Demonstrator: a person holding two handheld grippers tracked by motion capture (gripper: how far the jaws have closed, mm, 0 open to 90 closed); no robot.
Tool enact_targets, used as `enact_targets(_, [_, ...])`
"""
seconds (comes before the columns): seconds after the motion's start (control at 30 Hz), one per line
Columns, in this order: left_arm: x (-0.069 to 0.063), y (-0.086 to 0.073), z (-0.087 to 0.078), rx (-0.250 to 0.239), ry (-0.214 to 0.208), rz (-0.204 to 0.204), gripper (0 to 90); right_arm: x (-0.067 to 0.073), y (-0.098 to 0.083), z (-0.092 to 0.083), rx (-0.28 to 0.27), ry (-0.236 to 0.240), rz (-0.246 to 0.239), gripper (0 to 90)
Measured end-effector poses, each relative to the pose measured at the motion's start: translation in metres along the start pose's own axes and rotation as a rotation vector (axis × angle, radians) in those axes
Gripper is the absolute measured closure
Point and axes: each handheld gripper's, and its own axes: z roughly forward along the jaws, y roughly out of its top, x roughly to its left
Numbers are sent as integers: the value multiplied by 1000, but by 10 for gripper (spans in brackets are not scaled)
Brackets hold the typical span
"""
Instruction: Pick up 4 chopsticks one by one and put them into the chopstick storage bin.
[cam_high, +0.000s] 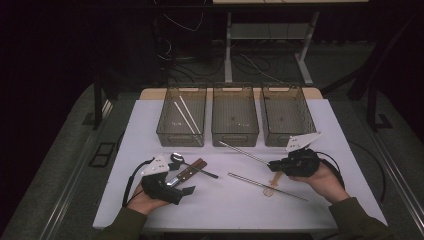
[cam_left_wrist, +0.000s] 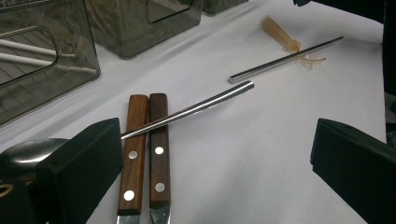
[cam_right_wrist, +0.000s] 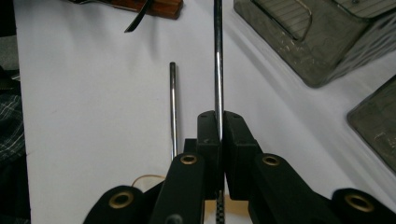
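Three grey bins (cam_high: 234, 117) stand in a row at the far edge of my white bench (cam_high: 220, 200); the left one holds two white sticks (cam_high: 186, 116). My right claw (cam_high: 272, 165) is clamped tight on a metal chopstick (cam_high: 243, 152), which I see running straight out from between the pads in the right gripper view (cam_right_wrist: 218, 56), pointing toward the middle bin. A second metal chopstick (cam_high: 265, 186) lies flat on the bench just nearer to me, crossing a small tan spoon (cam_high: 272, 184). My left claw (cam_high: 186, 191) stands wide with nothing between the pads, resting low at the near left. Just ahead of it lie two wooden-handled knives (cam_left_wrist: 144, 158) side by side, touching, and a metal spoon (cam_left_wrist: 187, 111) rests with its handle across their handles.
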Motion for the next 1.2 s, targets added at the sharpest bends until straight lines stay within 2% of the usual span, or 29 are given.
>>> enact_targets(0.97, [0,0,0,-3,-4,4,10,0,65,31,-48,-16,34,862])
enact_targets(1.2, [-1,0,0,-9,-3,-2,10,-1,79,46,-39,-48,53,862])
